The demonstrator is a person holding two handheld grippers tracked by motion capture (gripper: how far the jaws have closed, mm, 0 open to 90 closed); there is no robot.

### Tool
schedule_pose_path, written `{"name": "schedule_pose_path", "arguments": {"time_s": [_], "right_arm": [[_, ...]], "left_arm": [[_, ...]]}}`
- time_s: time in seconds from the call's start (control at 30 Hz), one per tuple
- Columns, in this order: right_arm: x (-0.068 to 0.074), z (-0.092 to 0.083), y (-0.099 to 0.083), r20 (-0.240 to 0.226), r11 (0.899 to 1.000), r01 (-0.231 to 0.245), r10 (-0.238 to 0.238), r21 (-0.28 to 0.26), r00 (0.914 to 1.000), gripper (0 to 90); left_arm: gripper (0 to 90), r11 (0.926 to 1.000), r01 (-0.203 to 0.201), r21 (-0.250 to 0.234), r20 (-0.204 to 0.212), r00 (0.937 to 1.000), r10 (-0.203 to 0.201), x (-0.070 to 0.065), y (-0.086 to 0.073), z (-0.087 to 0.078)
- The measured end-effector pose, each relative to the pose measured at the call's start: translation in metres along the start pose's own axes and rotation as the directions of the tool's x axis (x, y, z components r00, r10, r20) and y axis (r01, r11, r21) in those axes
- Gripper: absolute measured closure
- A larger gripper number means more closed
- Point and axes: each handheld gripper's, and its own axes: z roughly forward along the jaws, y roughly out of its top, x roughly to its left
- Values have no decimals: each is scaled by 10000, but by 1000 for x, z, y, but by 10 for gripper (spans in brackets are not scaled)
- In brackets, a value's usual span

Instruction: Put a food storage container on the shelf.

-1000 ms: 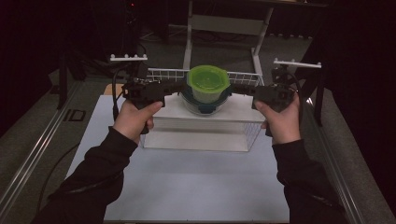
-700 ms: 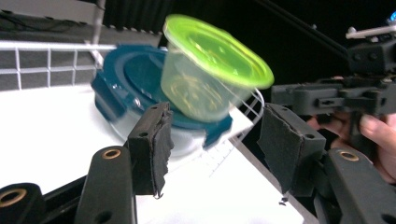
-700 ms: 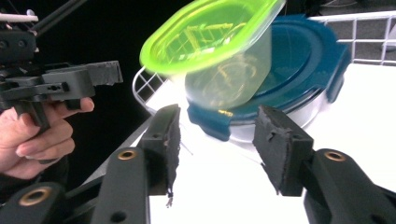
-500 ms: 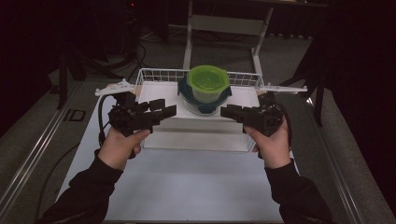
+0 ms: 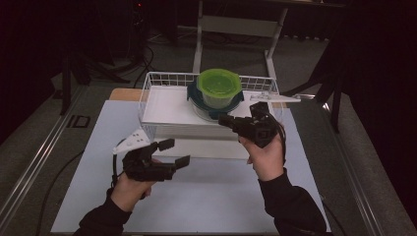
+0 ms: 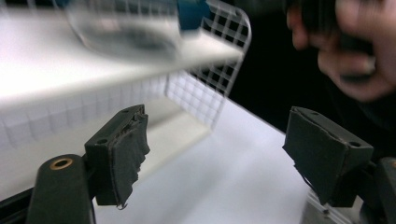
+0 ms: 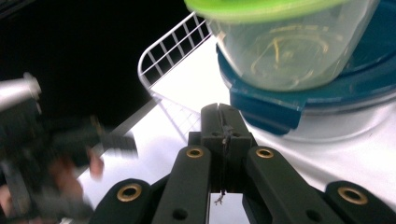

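Observation:
A white wire basket (image 5: pixel 162 77) stands on the white mat and holds a flat white box (image 5: pixel 167 105). On that box sits a blue-lidded tub (image 5: pixel 209 105), and on it a clear tub with a green lid (image 5: pixel 219 84). My left gripper (image 5: pixel 178 152) is low over the mat, in front of the basket's left part. Its jaws have just been opening and stand open with nothing between them (image 6: pixel 224 149). My right gripper (image 5: pixel 223 119) is at the basket's front right and points at the tubs. Its jaws have just closed on nothing (image 7: pixel 223 116), just short of the blue lid (image 7: pixel 317 93).
The white mat (image 5: pixel 211 201) stretches toward me from the basket. Metal rails (image 5: pixel 34 162) run along both sides of the table. Behind the basket stands a grey frame (image 5: pixel 236 24) on the dark floor.
Both hands have left the basket's sides. The left one sank toward the mat in front, its jaws wider. The right one came to the basket's front with its jaws closed.

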Motion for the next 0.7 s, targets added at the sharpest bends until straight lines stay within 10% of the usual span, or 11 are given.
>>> {"name": "schedule_pose_path", "arguments": {"time_s": [0.2, 0.7], "right_arm": [[-3, 8, 8, 202, 9995, -208, 213, -239, 9996, 899], [-25, 25, 18, 835, 9963, -769, 800, -395, 9933, 899]], "left_arm": [[4, 9981, -569, 248, 7, 9984, 569, -4, -36, 13], [4, 9948, -965, 330, -527, 9938, 982, -7, -59, 22]]}}
